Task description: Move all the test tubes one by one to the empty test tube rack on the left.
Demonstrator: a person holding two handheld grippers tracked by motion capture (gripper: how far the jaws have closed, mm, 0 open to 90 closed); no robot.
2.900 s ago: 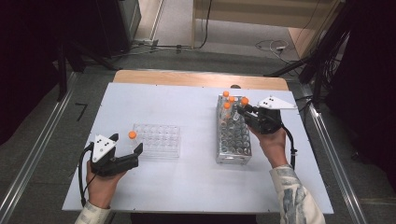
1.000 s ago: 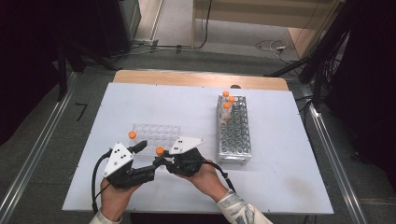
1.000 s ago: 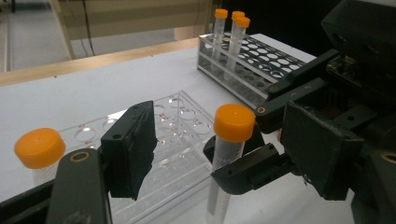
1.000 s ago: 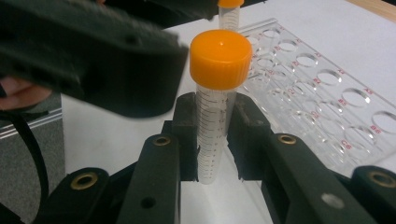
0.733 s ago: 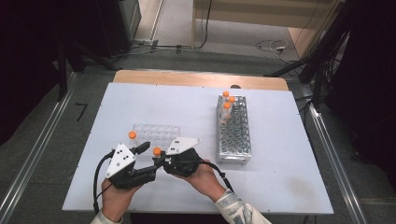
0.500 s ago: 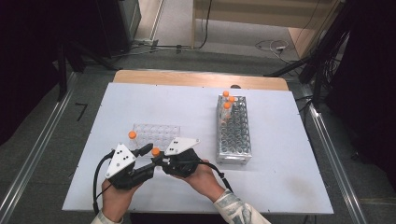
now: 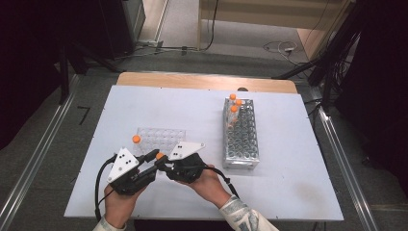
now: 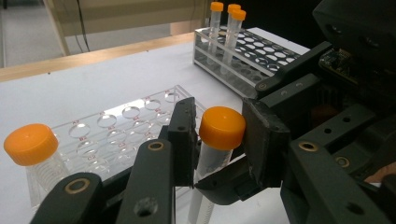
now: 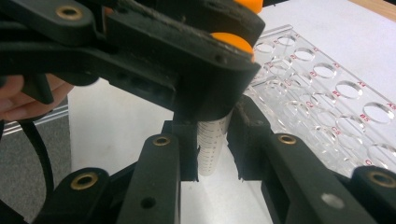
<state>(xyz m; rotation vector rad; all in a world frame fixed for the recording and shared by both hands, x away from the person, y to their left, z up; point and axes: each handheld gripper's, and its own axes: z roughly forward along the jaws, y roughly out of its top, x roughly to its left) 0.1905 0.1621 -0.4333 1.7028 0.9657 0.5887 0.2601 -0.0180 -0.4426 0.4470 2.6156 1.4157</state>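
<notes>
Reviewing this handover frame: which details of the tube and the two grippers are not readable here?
- Tube: lower end cut off by the bottom edge in the left gripper view.
- Tube's printed scale: too small to read in the right gripper view.
- Left gripper and right gripper pad contact on the tube: too small in the high view.

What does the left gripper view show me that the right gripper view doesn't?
Left gripper view: the metal rack with three orange-capped tubes standing at its far end, and another capped tube standing in the clear rack. It also shows the left gripper closed on the orange cap of the handed-over tube.

Right gripper view: the printed scale on that tube and the right gripper shut on its body, below the other gripper.

Both: the clear rack and the one tube gripped by both grippers, its cap in the left, its body in the right.
</notes>
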